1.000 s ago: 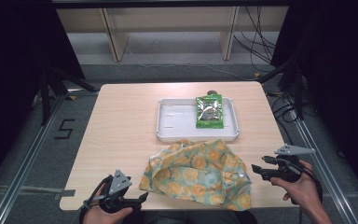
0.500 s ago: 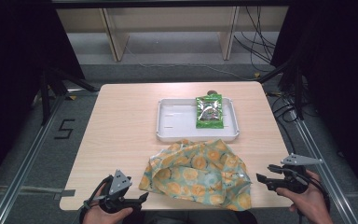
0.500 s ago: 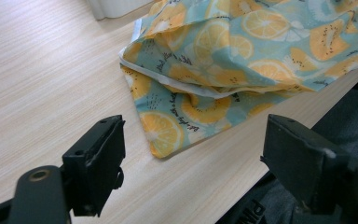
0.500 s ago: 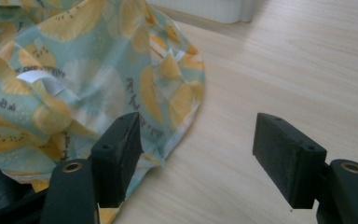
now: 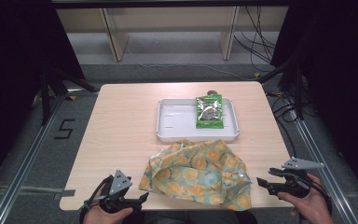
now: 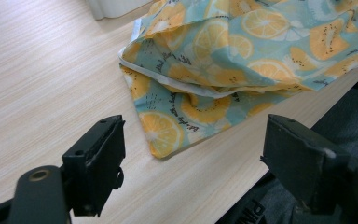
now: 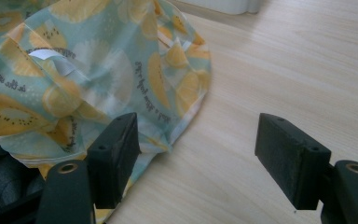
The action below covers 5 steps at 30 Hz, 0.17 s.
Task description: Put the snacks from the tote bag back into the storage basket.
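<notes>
While both tools wait at the near edge of the bench, nothing is held.

Left hand-held gripper: jaws spread wide, empty, resting low just beside the near-left corner of the citrus-print cloth. Its own view has that corner lying flat on the wood between the jaws, apart from both, probably lined up for a pinch.

Right hand-held gripper: jaws spread, empty, just off the cloth's right edge, pointed toward it; the hem lies near its left jaw, not gripped.

Cloth: crumpled heap, folded over itself, its near edge hanging slightly over the bench edge.

White tray: directly beyond the cloth, touching or nearly touching its far edge.

Green snack packet: flat in the tray's right half, beyond the cloth.

Judgement: one tool at each side of the cloth suggests spreading or folding it.
</notes>
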{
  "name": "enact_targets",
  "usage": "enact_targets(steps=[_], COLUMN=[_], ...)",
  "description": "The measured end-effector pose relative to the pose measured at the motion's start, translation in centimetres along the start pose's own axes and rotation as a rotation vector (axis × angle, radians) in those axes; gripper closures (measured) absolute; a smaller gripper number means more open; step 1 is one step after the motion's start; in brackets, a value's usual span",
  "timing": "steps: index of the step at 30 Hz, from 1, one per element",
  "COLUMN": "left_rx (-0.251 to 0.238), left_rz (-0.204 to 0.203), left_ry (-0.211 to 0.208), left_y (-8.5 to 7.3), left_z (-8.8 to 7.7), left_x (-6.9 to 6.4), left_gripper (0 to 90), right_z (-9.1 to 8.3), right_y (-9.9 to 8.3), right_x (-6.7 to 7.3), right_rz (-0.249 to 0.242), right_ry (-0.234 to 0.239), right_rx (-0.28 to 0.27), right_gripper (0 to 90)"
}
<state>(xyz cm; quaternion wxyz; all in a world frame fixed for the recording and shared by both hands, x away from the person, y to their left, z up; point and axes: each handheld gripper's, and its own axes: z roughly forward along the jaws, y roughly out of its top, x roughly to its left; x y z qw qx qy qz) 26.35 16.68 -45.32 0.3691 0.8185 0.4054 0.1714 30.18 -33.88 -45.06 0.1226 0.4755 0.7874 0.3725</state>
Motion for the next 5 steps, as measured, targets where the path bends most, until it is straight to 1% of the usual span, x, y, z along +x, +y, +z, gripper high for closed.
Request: enact_targets(steps=[1,2,3,4,5], left_rx=[0.004,0.02,0.021,0.003,0.006], left_rz=[0.013,0.033,0.032,0.004,0.007], left_ry=[-0.006,-0.002,-0.002,-0.002,-0.001], left_y=[-0.02,0.01,0.01,0.01,0.02], left_z=[-0.02,-0.14,-0.14,0.0,0.0], left_x=[0.1,0.22,0.21,0.04,0.05], left_gripper=[20.4,20.4,20.4,20.3,20.3], right_z=[-0.02,-0.11,-0.08,-0.12,-0.11], right_y=[0.02,0.06,0.06,0.05,0.06], right_x=[-0.03,-0.27,-0.33,-0.31,-0.35], right_rz=[-0.001,-0.033,-0.036,-0.03,-0.03], right_ry=[-0.004,-0.025,-0.025,-0.026,-0.026], right_rx=[0.001,0.001,0.001,0.003,0.002], right_gripper=[31.3,31.3,31.3,31.2,31.1])
